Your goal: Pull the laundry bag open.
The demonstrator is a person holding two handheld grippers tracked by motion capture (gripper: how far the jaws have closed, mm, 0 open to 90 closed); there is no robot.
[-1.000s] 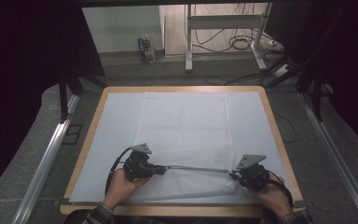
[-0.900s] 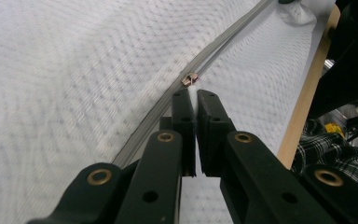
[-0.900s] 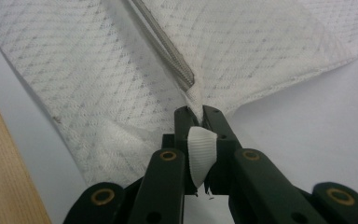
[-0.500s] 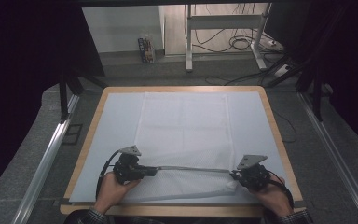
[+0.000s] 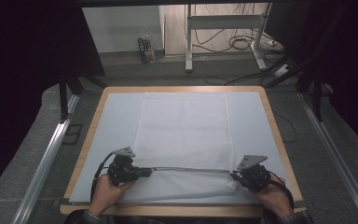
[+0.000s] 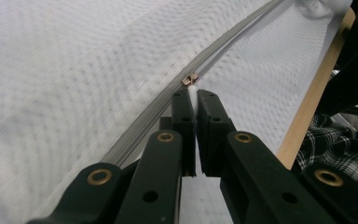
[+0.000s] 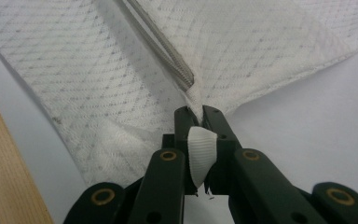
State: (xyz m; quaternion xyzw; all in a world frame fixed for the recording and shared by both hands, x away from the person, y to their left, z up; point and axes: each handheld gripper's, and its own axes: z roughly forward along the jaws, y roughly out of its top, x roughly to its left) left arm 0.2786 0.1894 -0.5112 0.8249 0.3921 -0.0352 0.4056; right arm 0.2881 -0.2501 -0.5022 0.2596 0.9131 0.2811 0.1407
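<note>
High view: a white mesh zip bag (image 5: 184, 135) lies flat mid-table, its zipper (image 5: 191, 170) running along the near edge. The left gripper (image 5: 145, 172) and right gripper (image 5: 233, 176) meet the zipper's two ends.

Left gripper view: jaws clamped on the white pull tab (image 6: 193, 95) behind the brass slider (image 6: 189, 79).

Right gripper view: jaws pinch a white fabric tab (image 7: 200, 154) at the zipper's end.

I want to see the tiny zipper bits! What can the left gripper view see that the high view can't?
Left gripper view: the small metal zipper slider at the jaw tips, which pinch its white tab.

High view: the whole table, both hands, and the right gripper holding the other end.

Both: the white mesh cloth, its grey zipper and the left gripper.
</note>
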